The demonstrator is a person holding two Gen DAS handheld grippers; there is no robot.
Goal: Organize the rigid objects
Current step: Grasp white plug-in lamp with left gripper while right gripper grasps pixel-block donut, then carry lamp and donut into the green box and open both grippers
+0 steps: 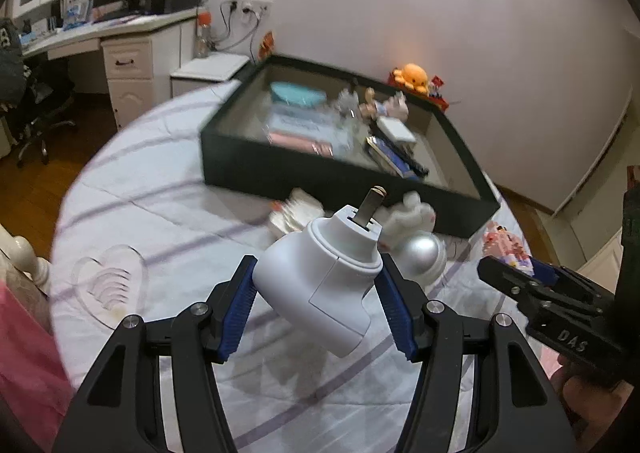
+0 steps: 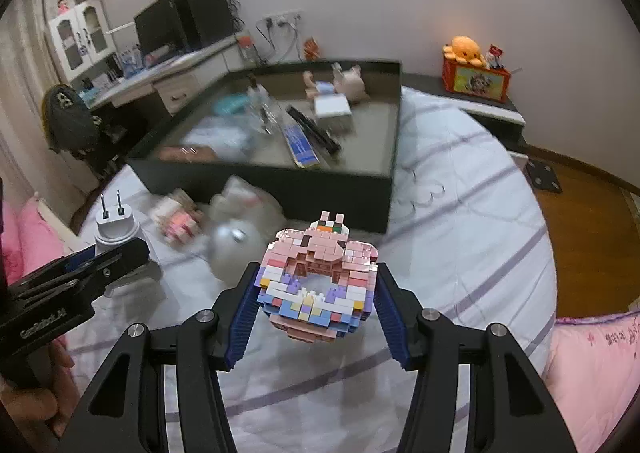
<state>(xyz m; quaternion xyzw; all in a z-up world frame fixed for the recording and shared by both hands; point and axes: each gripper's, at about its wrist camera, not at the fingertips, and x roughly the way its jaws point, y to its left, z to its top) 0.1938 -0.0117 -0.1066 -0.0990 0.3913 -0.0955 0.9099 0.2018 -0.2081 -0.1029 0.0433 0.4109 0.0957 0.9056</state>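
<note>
Holding: left hand-held gripper (image 1: 316, 299) clamped on white plug adapter (image 1: 320, 285), above bed (image 1: 160, 213); rigid, smooth, probably slippery. Right hand-held gripper (image 2: 316, 305) clamped on brick model (image 2: 318, 281) sides; fragile. Black box (image 1: 248, 169) ahead.

Box contents (image 1: 320, 125) motion-blurred, white figurine (image 1: 412, 209) smeared — silver ball (image 1: 424, 253) half hidden.

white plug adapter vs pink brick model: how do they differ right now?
The white plug adapter is smooth and one colour; the pink brick model is studded and multicoloured. The adapter sits in the left tool, the model in the right tool. Shared: both gripped, lifted above the bed.
</note>
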